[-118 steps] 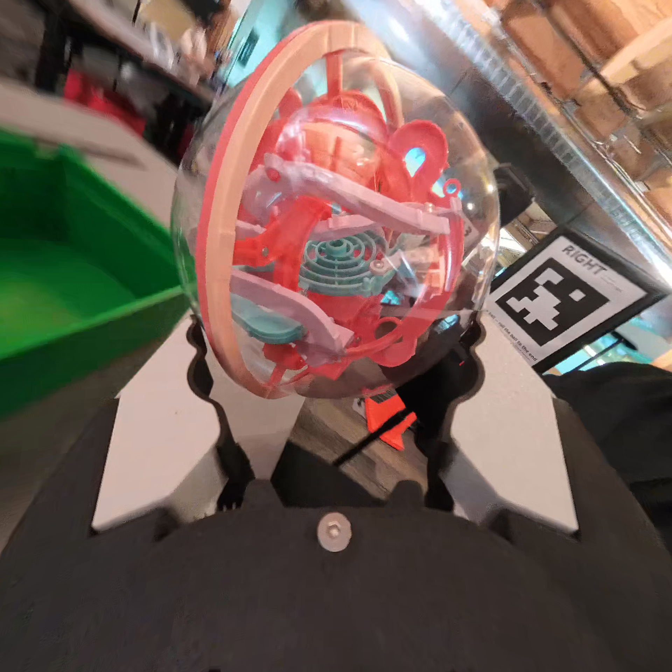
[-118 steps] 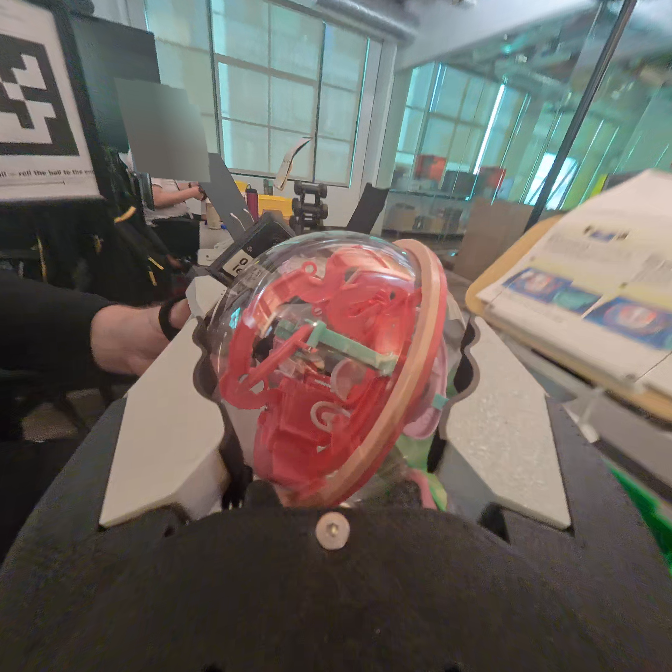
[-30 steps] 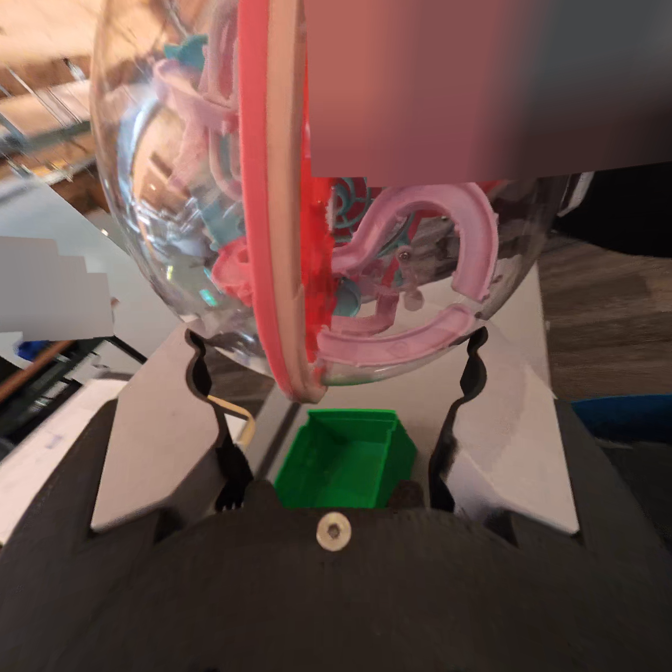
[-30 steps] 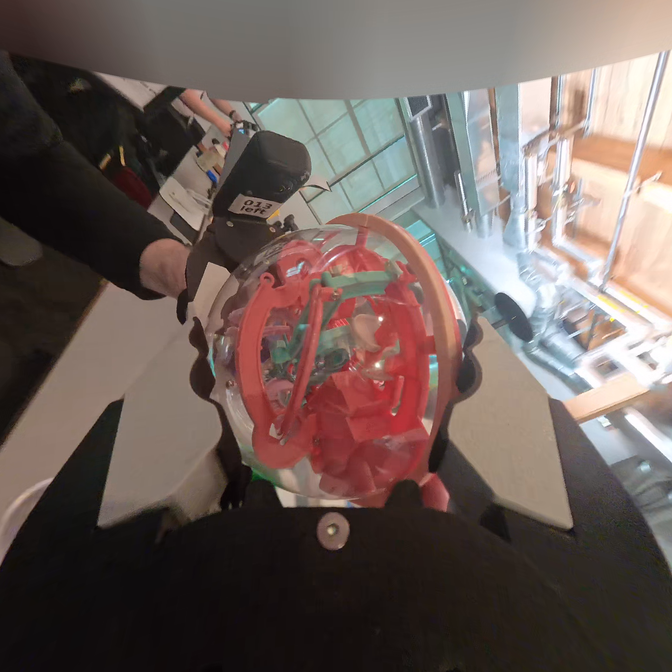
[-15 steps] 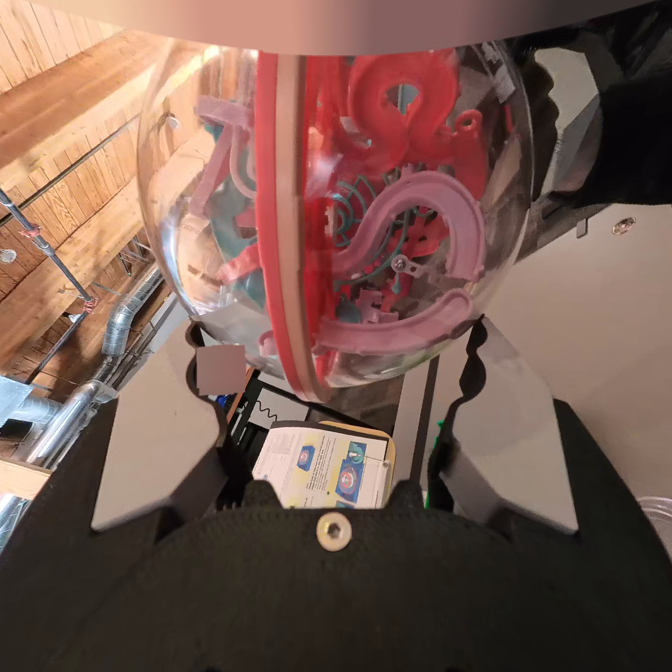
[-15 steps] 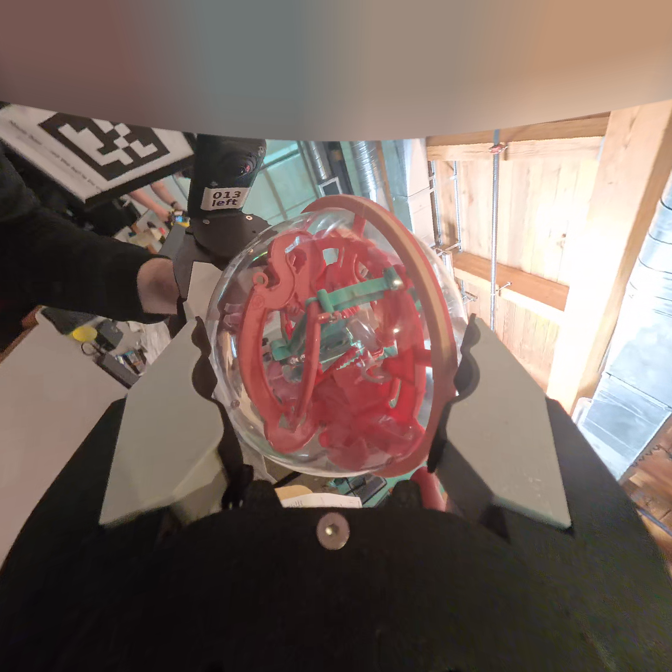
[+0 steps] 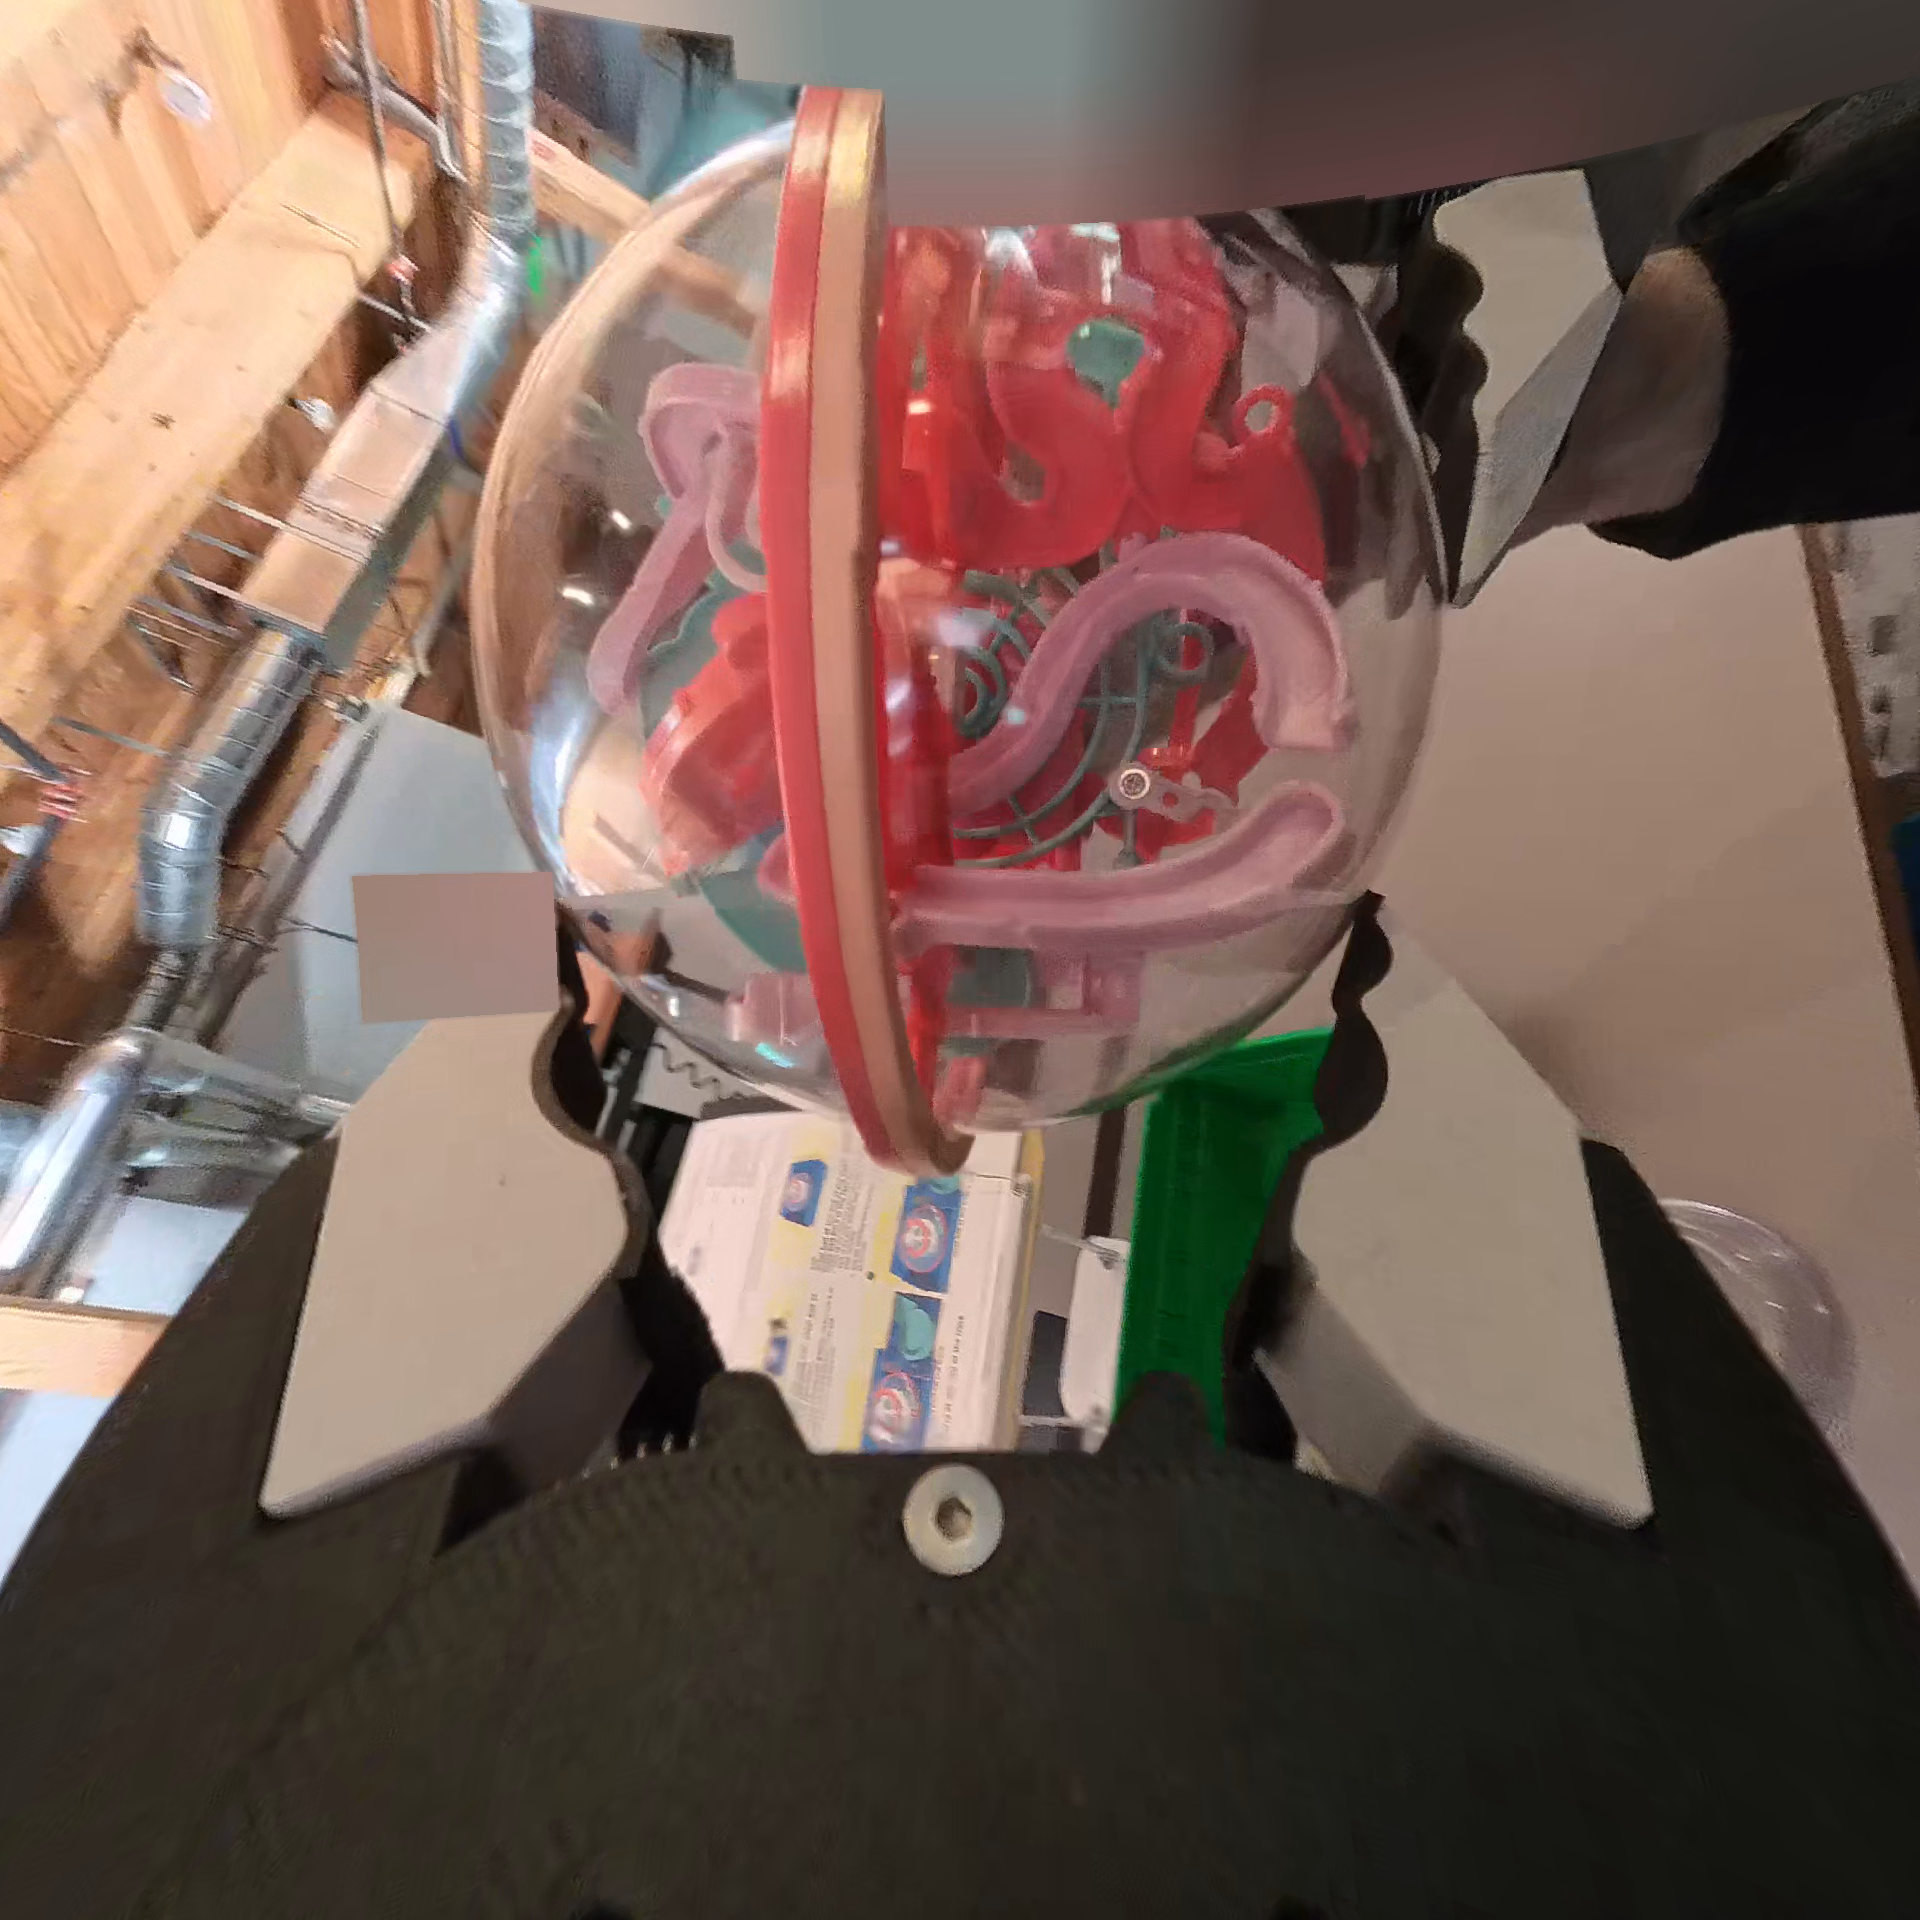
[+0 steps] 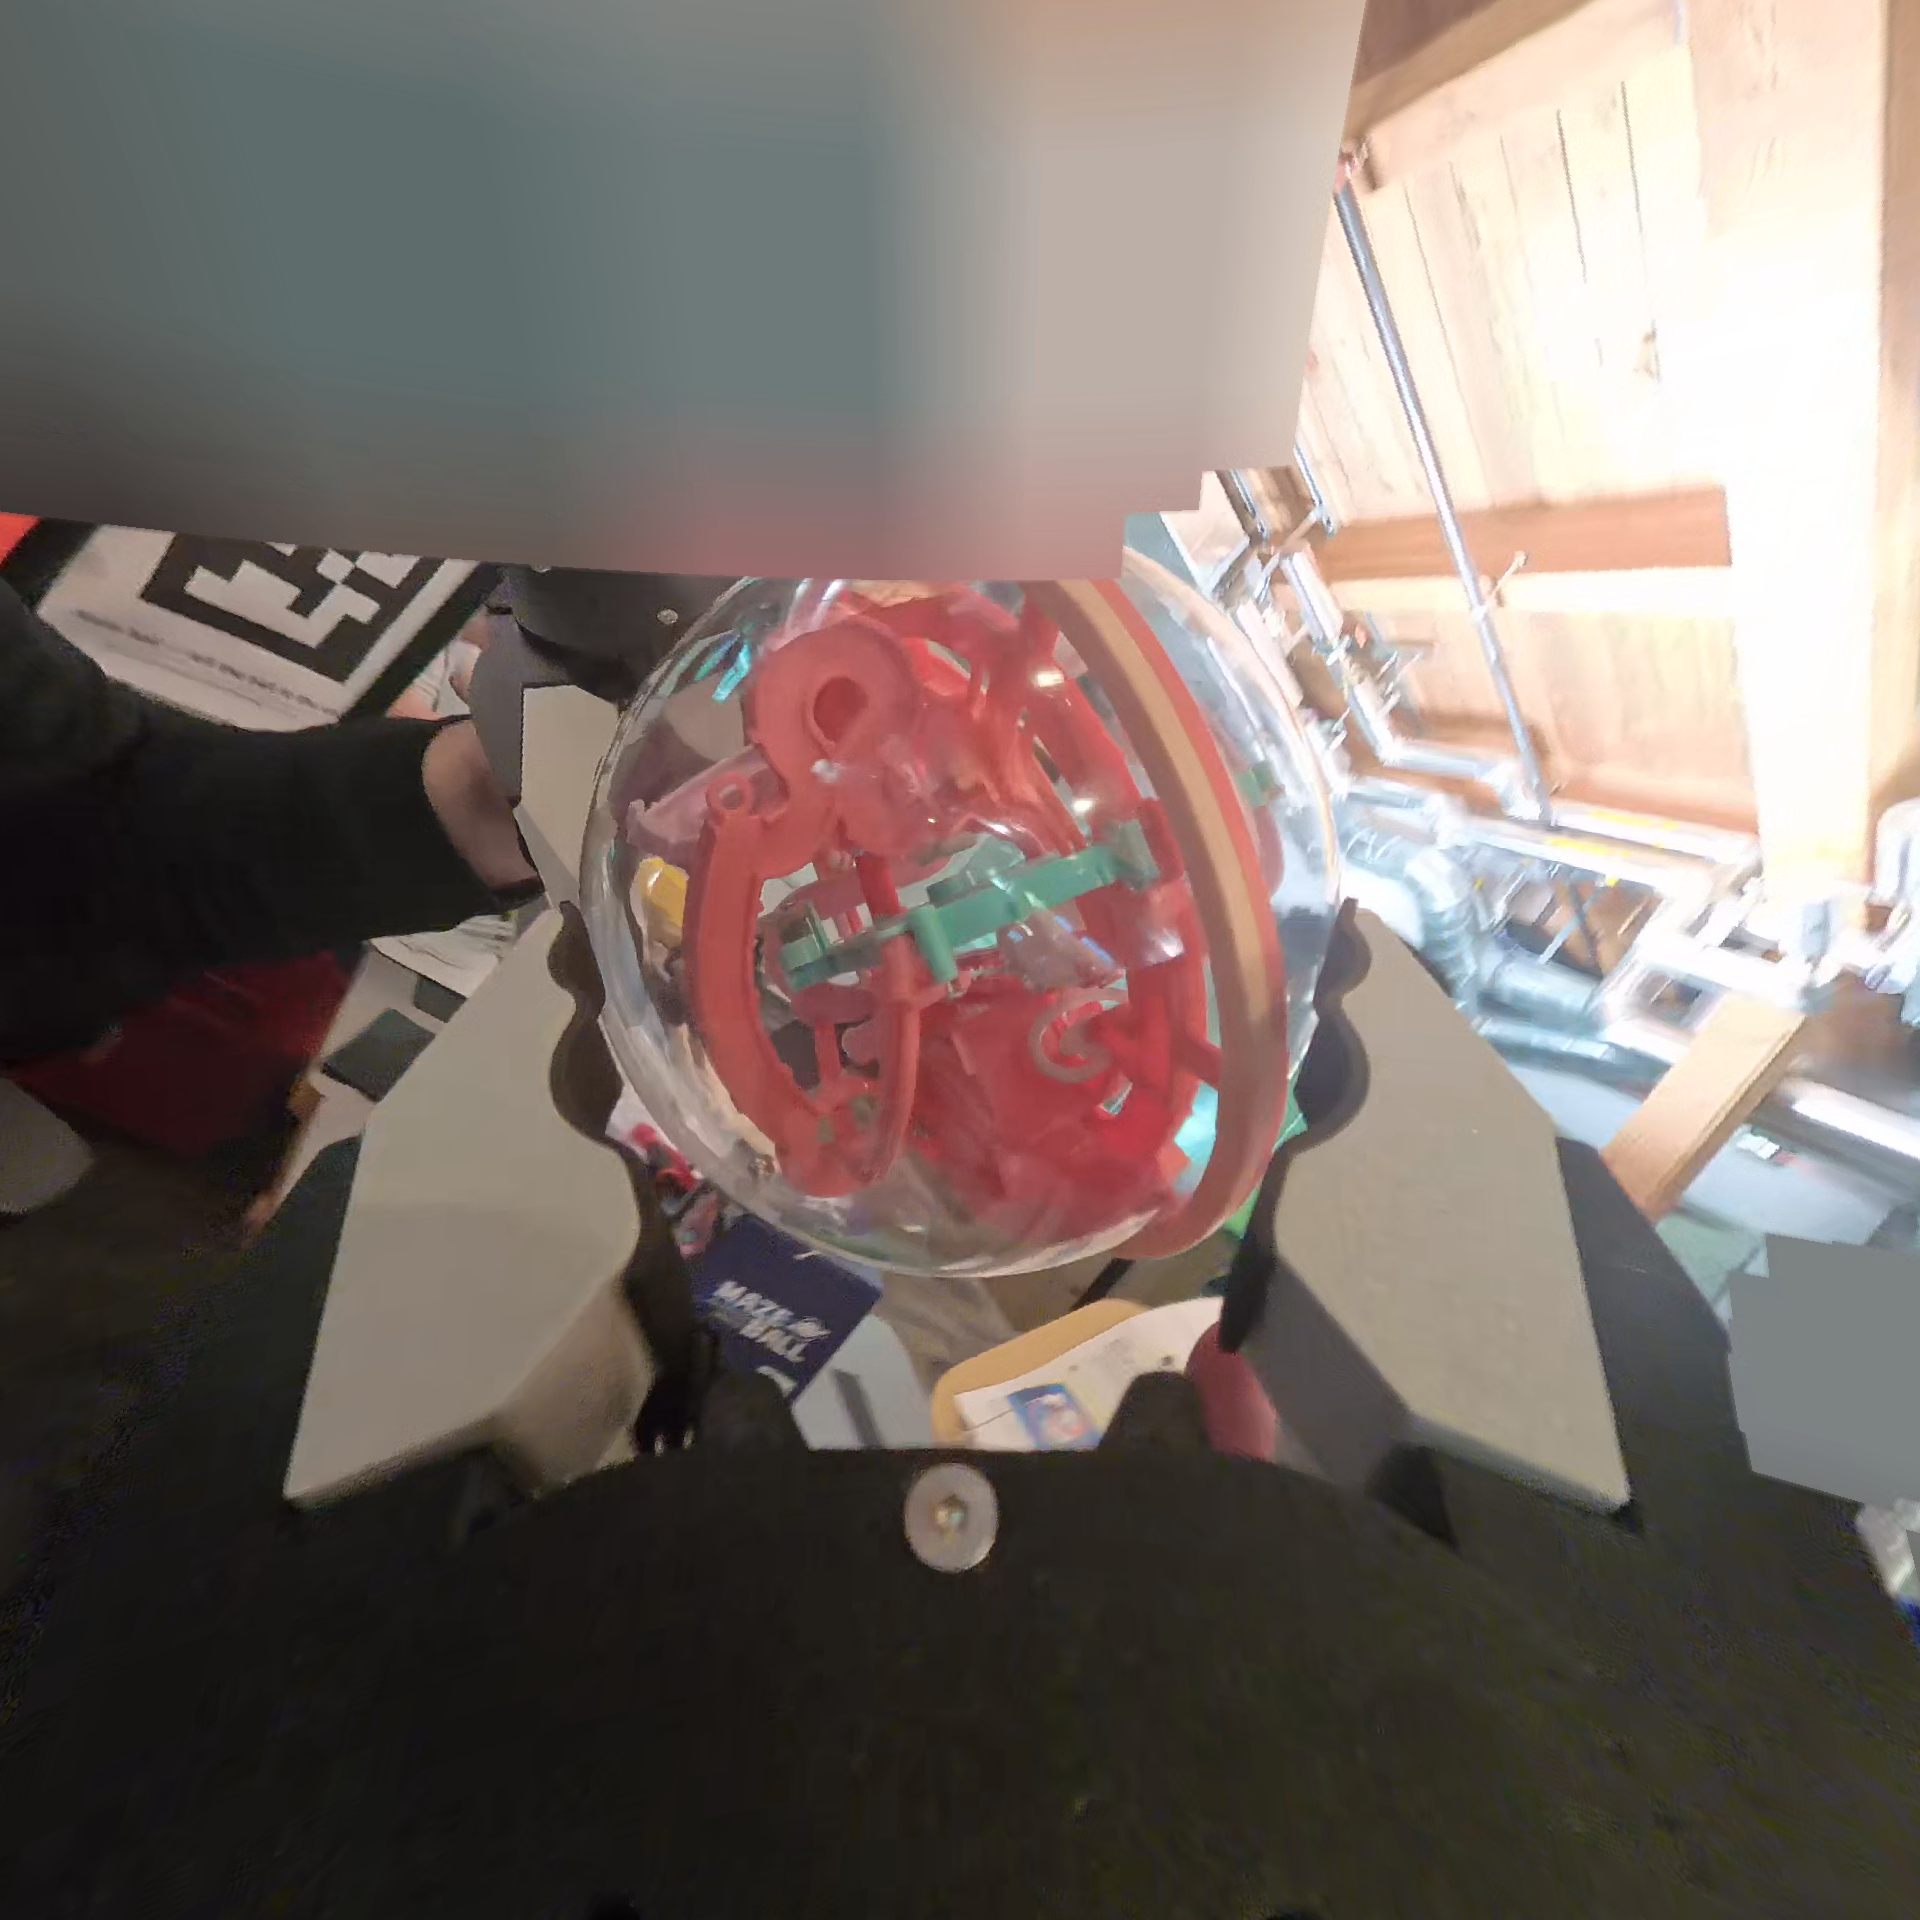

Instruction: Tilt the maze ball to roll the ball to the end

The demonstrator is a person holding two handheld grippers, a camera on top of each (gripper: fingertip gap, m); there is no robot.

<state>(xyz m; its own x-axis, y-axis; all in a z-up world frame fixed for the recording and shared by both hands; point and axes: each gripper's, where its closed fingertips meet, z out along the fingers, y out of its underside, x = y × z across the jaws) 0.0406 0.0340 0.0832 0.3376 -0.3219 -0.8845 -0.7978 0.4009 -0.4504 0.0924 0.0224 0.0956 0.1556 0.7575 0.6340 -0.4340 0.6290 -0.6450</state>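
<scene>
The maze ball (image 7: 1039,644) is a clear sphere with a red and tan rim band and red, pink and teal tracks inside. It is held in the air between both grippers. My left gripper (image 7: 961,977) is shut on its lower part, with one fingertip on each side. My right gripper (image 8: 954,956) is shut on the maze ball (image 8: 935,935) from the other side, fingertips at its widest part. The right gripper's finger (image 7: 1507,416) and a hand show behind the ball in the left wrist view. I cannot pick out the small rolling ball with certainty.
Below the ball are a green bin (image 7: 1216,1195), a printed instruction sheet (image 7: 862,1299) and a beige tabletop (image 7: 1610,831). A dark blue box (image 8: 779,1320) lies under the ball in the right wrist view. Wooden beams and metal ducts (image 7: 208,779) fill the background.
Both grippers have swung round with the maze ball, so the background shifted from table to wooden ceiling and ducts. The ball has turned in the grip, its rim band now more tilted. Both grips hold.
</scene>
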